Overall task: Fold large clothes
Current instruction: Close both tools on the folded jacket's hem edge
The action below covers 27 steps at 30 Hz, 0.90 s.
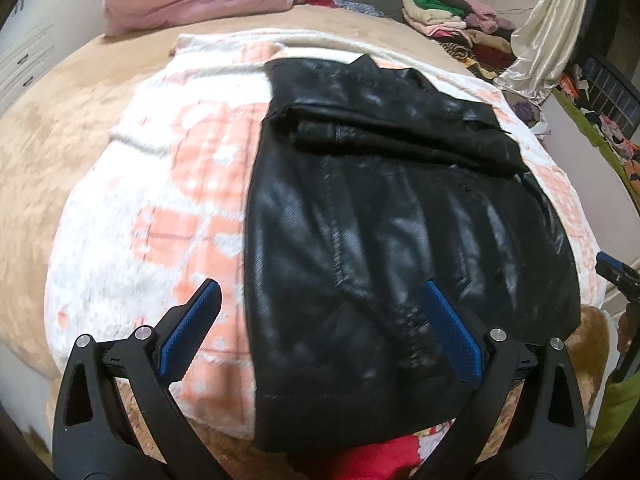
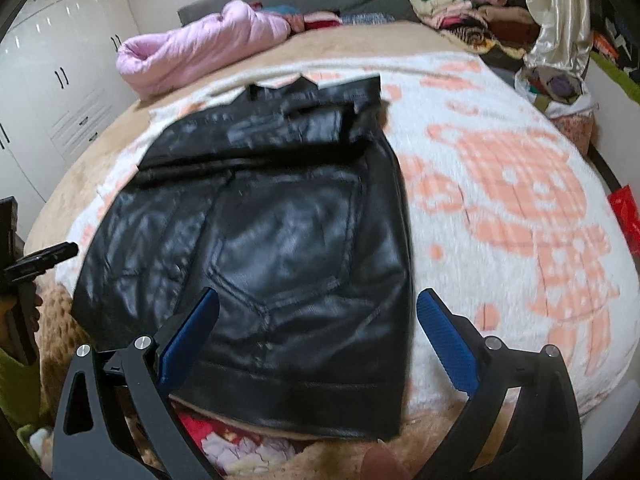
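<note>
Black shiny leather jacket [image 1: 400, 208] lies flat on a white fleece blanket w/ peach checked cartoon print [image 1: 160, 208], centre to right of frame in left wrist view, centre-left in right wrist view [image 2: 280, 240]. Upper part is folded across the body as a band nr the collar end; hem edge sits at bottom of frame, closest to both cams. Blanket is spread over a tan plush bed cover [image 1: 60, 128].

Left gripper [image 1: 320, 332] hangs above the jacket's lower left edge, blue-padded fingers [image 1: 192, 328] spread wide, nothing between them; one finger over blanket, other over leather. Right gripper [image 2: 318, 338] likewise released & empty, above the jacket's lower right corner, its right finger over blanket. Each gripper's tip shows at the side edge of the other's view, mid-height.

Pink puffy quilted bundle [image 2: 200, 44] at upper left of right wrist view, at far end of bed. Heap of mixed coloured clothes [image 1: 460, 20] at upper right, w/ a cream satin cloth [image 1: 536, 40] hanging beside it. White cupboard doors w/ dark handles [image 2: 68, 76] along left edge. Red floral fabric [image 2: 224, 440] peeks out under hem at bottom of frame
</note>
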Available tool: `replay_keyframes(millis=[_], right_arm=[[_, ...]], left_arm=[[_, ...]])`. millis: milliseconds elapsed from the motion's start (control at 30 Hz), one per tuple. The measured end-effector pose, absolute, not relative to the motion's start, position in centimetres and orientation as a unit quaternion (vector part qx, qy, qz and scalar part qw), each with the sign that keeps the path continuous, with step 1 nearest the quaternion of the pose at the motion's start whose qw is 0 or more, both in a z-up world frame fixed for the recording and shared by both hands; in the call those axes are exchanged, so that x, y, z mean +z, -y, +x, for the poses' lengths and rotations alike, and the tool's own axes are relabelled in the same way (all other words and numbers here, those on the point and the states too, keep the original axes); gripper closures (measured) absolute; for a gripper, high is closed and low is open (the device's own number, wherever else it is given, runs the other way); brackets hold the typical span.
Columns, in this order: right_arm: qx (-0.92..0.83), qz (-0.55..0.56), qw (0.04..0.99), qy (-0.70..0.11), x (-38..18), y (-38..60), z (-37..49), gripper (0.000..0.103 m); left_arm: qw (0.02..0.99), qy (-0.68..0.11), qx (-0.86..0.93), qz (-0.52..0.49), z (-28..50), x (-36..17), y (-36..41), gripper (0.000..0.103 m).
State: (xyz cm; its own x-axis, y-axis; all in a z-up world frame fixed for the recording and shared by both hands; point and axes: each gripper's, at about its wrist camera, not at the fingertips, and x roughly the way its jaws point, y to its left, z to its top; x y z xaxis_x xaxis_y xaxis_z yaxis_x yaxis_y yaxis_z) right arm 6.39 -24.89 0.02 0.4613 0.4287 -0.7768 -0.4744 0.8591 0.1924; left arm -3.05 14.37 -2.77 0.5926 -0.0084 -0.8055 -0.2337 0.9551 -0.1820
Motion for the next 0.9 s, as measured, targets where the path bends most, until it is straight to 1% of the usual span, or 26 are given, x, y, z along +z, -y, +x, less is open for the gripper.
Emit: replay_keyframes(millis=[467,633,700,767,833,867,900], right_arm=[[0.260,-0.023,0.816,-0.516,-5.5,26.4,6.4,0.005],[0.261,-0.022,0.807,-0.529,-6.6,26.5,6.2,0.006],[0.262,-0.021,0.807,-0.528,-6.7,26.6,6.1,0.008],[0.264,-0.019,0.807,-0.528,-6.8,26.9,6.0,0.012],[0.268,-0.013,0.806,-0.527,-6.9,27.3,6.1,0.016],[0.270,-0.009,0.806,-0.527,-7.0,27.5,6.0,0.018],[0.272,-0.002,0.806,-0.526,-7.1,27.8,6.1,0.023]], left_arm=[[0.862,-0.475,0.042,-0.173,-6.6,-6.7,-16.2,0.010],[0.853,-0.474,0.016,-0.219,-7.0,-7.6,-16.3,0.010],[0.851,-0.472,0.011,-0.228,-7.2,-7.9,-16.1,0.011],[0.849,-0.475,0.010,-0.230,-7.3,-8.1,-15.9,0.019],[0.849,-0.476,0.010,-0.228,-7.3,-8.2,-15.6,0.033],[0.849,-0.478,0.014,-0.223,-7.3,-8.3,-15.4,0.036],[0.849,-0.480,0.017,-0.220,-7.2,-8.4,-15.4,0.043]])
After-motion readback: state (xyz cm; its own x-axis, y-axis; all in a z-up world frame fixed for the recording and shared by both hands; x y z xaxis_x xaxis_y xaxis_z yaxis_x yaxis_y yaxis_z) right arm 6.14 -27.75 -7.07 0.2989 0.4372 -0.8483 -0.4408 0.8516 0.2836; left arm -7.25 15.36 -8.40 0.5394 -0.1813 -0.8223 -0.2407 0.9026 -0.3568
